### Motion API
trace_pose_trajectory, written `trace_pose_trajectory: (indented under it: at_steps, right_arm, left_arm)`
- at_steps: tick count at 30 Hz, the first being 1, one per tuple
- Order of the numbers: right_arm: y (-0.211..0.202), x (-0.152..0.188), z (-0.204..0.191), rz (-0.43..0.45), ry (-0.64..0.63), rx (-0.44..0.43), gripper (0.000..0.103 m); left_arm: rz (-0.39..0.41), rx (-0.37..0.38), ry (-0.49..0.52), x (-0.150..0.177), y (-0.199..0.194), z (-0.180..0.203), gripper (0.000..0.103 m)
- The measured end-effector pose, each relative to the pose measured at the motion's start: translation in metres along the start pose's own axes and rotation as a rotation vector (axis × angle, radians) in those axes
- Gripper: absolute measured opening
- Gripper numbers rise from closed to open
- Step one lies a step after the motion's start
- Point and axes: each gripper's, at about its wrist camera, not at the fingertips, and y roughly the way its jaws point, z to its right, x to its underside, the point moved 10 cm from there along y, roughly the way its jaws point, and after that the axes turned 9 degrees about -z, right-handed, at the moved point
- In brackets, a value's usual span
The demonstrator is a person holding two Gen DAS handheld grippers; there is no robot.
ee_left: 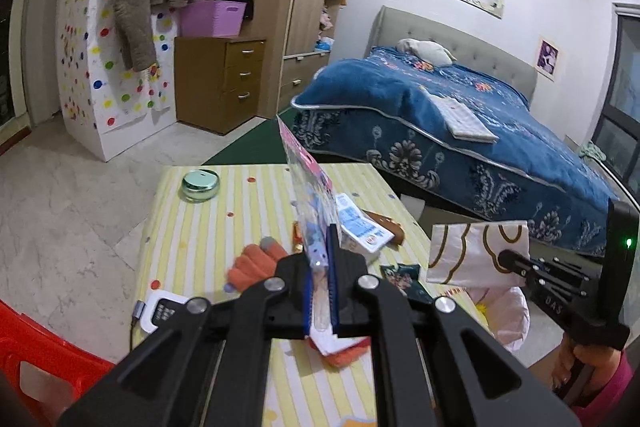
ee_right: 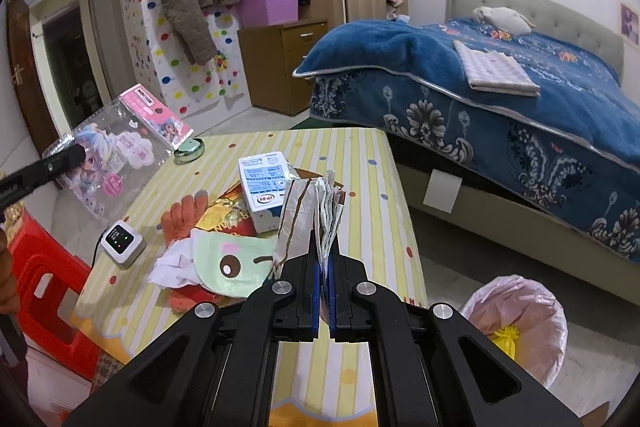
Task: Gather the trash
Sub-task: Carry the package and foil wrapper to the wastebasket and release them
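My left gripper is shut on a clear plastic toy package with pink print and holds it upright above the striped table; the package also shows in the right wrist view. My right gripper is shut on a crumpled white wrapper with brown lines, also in the left wrist view. A bin with a pink liner stands on the floor right of the table. A white-blue carton, a red-gold wrapper and white crumpled paper lie on the table.
An orange glove, a green cartoon cloth, a white charger and a round green tin are on the table. A red stool stands at left. The blue bed is at right.
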Motion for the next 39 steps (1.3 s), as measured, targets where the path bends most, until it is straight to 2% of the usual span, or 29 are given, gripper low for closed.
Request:
trace_pose_trajectory:
  at_steps: [5, 11, 20, 29, 35, 39]
  right_arm:
    - [-0.013, 0.011, 0.015, 0.003, 0.041, 0.011, 0.002]
    - [-0.03, 0.033, 0.049, -0.003, 0.097, 0.07, 0.002]
    - [-0.056, 0.067, 0.109, -0.014, 0.196, 0.181, 0.002]
    - [-0.073, 0.11, 0.201, -0.044, 0.346, 0.359, 0.002]
    - [-0.068, 0.128, 0.249, -0.079, 0.398, 0.439, 0.002]
    - [-0.054, 0.131, 0.278, -0.109, 0.417, 0.461, 0.002]
  left_arm:
    - [-0.033, 0.039, 0.042, 0.021, 0.006, 0.028, 0.004]
    - [-0.071, 0.073, 0.14, 0.045, 0.02, 0.075, 0.004]
    - [-0.107, 0.185, 0.28, 0.063, 0.053, 0.17, 0.004]
    - [-0.13, 0.272, 0.421, 0.08, 0.093, 0.269, 0.004]
    - [-0.179, 0.311, 0.49, 0.092, 0.13, 0.317, 0.004]
    - [-0.202, 0.329, 0.521, 0.094, 0.149, 0.34, 0.004]
